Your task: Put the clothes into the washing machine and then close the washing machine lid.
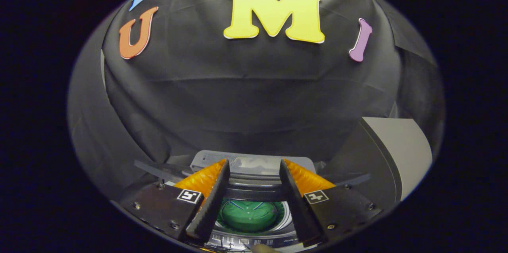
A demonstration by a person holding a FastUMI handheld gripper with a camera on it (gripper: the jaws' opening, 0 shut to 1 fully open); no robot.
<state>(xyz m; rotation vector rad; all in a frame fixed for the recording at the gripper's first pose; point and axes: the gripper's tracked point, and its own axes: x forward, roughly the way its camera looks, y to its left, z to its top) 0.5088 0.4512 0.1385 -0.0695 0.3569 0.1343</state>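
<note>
A black cloth wall [254, 98] is hanging behind everything — creased and folding in loose horizontal lines across its middle. Off to the right, a pale grey panel [401, 154] with a dark edge is leaning at a tilt against that cloth. A thin dark bar [152, 167] is lying low on the left — slanting slightly.
</note>
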